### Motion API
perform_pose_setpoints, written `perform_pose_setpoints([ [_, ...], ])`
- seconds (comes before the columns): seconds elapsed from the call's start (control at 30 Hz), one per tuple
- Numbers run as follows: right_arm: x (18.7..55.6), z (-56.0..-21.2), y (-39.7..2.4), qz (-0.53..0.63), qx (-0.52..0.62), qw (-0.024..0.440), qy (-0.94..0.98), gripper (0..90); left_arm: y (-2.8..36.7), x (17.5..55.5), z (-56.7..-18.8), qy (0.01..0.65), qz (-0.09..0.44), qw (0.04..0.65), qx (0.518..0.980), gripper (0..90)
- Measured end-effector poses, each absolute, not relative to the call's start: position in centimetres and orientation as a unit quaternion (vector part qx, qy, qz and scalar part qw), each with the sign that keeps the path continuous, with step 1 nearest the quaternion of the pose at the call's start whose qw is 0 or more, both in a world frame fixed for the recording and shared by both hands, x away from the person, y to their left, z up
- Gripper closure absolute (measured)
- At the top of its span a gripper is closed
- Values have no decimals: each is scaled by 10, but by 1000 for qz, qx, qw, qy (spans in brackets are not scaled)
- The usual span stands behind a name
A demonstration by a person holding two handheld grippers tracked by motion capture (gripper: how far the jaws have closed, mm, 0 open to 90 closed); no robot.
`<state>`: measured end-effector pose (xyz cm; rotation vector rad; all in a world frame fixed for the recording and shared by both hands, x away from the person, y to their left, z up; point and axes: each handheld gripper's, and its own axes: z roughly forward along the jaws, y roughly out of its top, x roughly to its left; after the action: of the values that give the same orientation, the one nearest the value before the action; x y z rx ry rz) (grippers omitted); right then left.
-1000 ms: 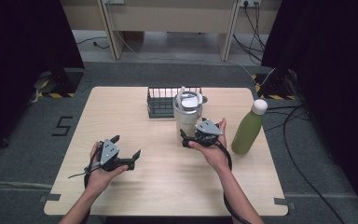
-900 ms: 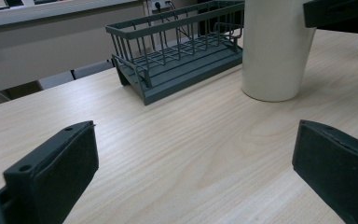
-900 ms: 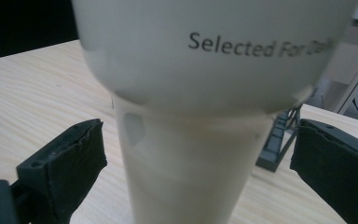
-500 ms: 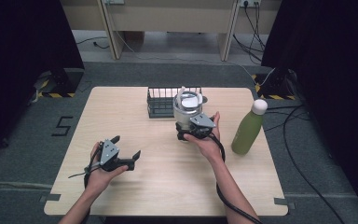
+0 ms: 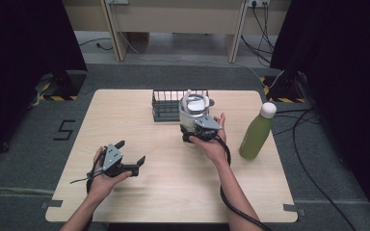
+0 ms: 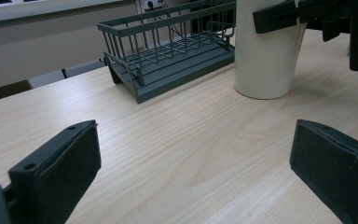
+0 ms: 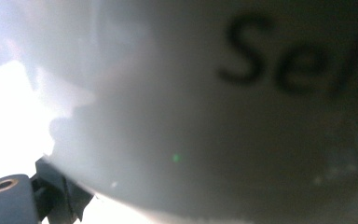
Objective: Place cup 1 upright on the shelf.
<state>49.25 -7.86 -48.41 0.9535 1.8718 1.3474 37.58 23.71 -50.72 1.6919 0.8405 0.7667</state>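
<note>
The right gripper (image 5: 197, 131) is pressed against the white tumbler (image 5: 192, 114) beside the wire rack (image 5: 166, 107), apparently gripping it unlifted, while the left gripper (image 5: 125, 161) rests wide apart.

— What sort of place is this?

— A lab or recording studio. A bare wooden table (image 5: 125, 115) stands alone on grey carpet (image 5: 33, 144).

— What else shows it?

— Black curtains (image 5: 337, 57) hang at both sides, hazard-striped tape (image 5: 58, 97) marks stand feet off the table's far corners, loose cables (image 5: 298, 139) trail over the floor, and a "5" (image 5: 63, 130) is marked beside the left edge.
</note>
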Motion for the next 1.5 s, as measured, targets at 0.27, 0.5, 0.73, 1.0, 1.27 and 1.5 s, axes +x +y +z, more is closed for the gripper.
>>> perform_pose_setpoints([
  [0.27,489,-485,-78,514,361,325,707,98,235,372,-508,341,318,524,713,13],
  [0.5,489,-482,-74,517,366,312,708,99,240,372,-507,349,324,525,705,16],
  [0.73,490,-472,-72,526,367,314,700,99,243,372,-505,359,329,525,698,16],
  [1.0,497,-452,-74,536,372,324,685,100,245,370,-504,359,330,528,695,16],
  [1.27,507,-436,-75,544,380,324,674,100,244,371,-505,361,329,528,695,18],
  [1.5,518,-418,-75,550,383,328,666,100,244,370,-504,360,329,528,695,19],
])
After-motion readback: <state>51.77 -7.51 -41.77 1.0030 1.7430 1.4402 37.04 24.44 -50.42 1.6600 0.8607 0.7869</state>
